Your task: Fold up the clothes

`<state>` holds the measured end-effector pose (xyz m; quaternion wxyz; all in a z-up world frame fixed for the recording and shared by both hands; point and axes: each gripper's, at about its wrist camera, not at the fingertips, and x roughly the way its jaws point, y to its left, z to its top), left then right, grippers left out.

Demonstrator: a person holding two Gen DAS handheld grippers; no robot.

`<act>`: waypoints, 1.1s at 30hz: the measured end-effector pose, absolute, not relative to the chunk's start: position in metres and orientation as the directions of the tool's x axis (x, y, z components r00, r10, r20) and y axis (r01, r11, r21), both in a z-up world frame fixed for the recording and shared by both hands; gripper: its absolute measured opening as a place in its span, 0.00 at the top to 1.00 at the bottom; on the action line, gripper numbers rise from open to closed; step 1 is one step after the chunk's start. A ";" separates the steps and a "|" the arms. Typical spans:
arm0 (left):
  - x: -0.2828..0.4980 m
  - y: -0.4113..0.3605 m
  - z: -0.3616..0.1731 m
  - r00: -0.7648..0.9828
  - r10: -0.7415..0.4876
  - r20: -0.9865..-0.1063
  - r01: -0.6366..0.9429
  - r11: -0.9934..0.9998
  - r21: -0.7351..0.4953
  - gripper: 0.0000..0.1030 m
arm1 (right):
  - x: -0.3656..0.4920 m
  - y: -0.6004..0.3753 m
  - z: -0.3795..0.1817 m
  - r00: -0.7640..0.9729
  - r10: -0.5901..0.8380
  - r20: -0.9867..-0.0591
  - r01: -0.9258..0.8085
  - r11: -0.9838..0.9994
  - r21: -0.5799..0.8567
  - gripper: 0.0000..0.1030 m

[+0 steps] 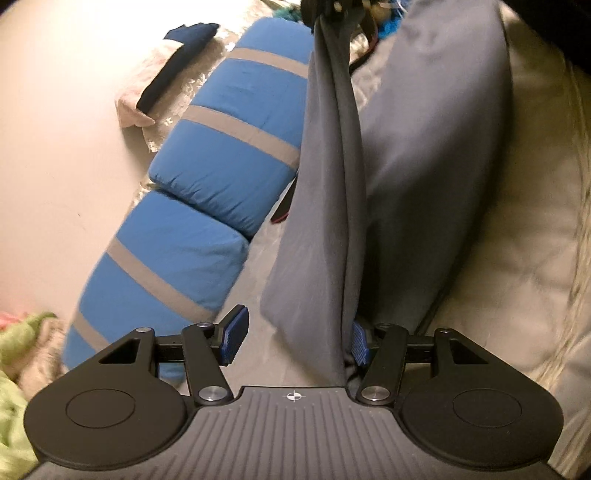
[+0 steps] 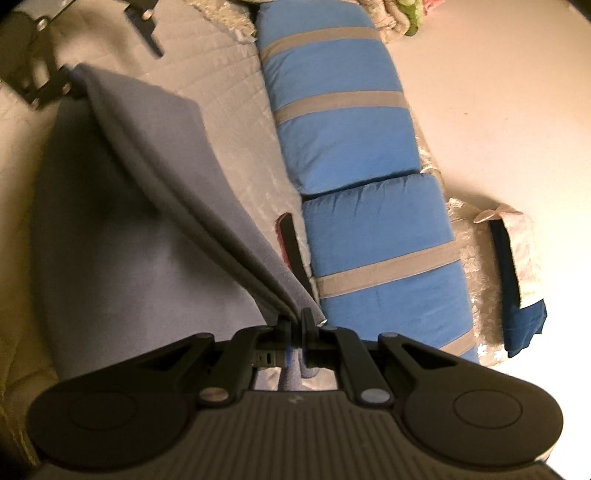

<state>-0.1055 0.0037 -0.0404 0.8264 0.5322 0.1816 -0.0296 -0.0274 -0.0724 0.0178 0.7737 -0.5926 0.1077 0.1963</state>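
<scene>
A grey garment [image 1: 328, 206] is stretched as a doubled fold between my two grippers, and the rest of it [image 1: 436, 166] lies on the cream bedcover. My left gripper [image 1: 297, 334] is open. The fold passes between its blue pads [image 1: 234, 338] and rests against the right-hand one; the left pad stands well clear of the fabric. In the right wrist view my right gripper [image 2: 297, 325] is shut on the folded edge of the grey garment [image 2: 177, 173]. That edge runs up to the left gripper [image 2: 40, 74] at the top left. The right gripper [image 1: 334, 9] shows at the top of the left wrist view.
Two blue pillows with grey stripes [image 1: 207, 192] [image 2: 354, 155] lie along the bed beside the garment. A dark flat object with a red edge [image 2: 290, 240] sits between them. A folded dark blue garment [image 2: 517, 295] lies on pale fabric. Green cloth [image 1: 14, 387] is bunched at the lower left.
</scene>
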 end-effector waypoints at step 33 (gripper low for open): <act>-0.107 -0.003 -0.051 0.913 0.198 -0.357 0.296 0.282 0.913 0.48 | -0.037 -0.098 -0.047 0.763 0.057 -0.643 -0.643 -0.036 -0.765 0.97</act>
